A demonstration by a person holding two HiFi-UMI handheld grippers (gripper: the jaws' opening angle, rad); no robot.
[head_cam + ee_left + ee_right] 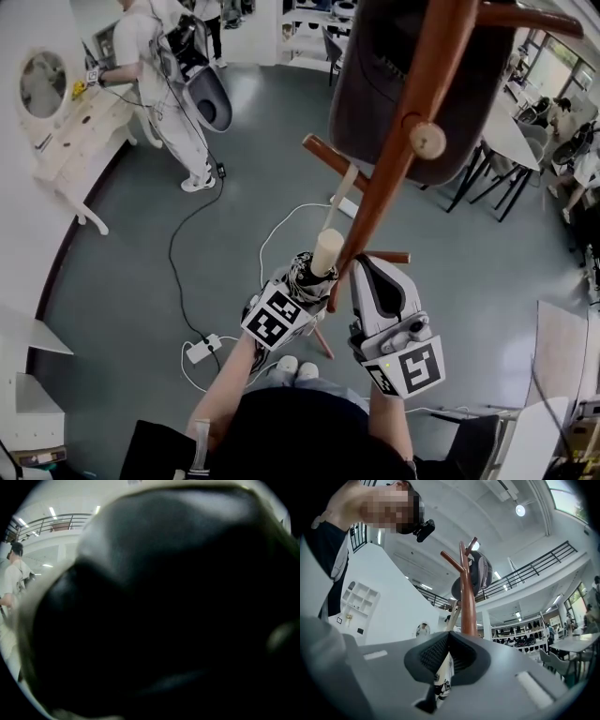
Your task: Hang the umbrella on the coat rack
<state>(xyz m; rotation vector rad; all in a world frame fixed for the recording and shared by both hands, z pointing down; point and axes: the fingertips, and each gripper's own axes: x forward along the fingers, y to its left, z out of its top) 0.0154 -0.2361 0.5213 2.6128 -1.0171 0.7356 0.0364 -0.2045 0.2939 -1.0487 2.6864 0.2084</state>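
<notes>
The folded umbrella (307, 274) has a black-and-white patterned canopy and a cream handle (326, 251). It stands upright against the wooden coat rack (403, 141). A cream strap (345, 187) rises from the handle toward a lower peg. My left gripper (302, 286) is shut on the umbrella just below the handle; dark fabric (164, 620) fills the left gripper view. My right gripper (360, 265) is shut beside the pole, with nothing seen between its pads (447, 635). Behind them show the umbrella (440, 679) and the coat rack (468, 597).
A dark bag (375, 84) hangs on the rack's upper pegs, also seen as the bag (480, 571). A person (164, 66) stands at a cream dresser (80, 141) at the far left. A white cable and power strip (202, 350) lie on the floor. Tables and chairs (511, 150) stand right.
</notes>
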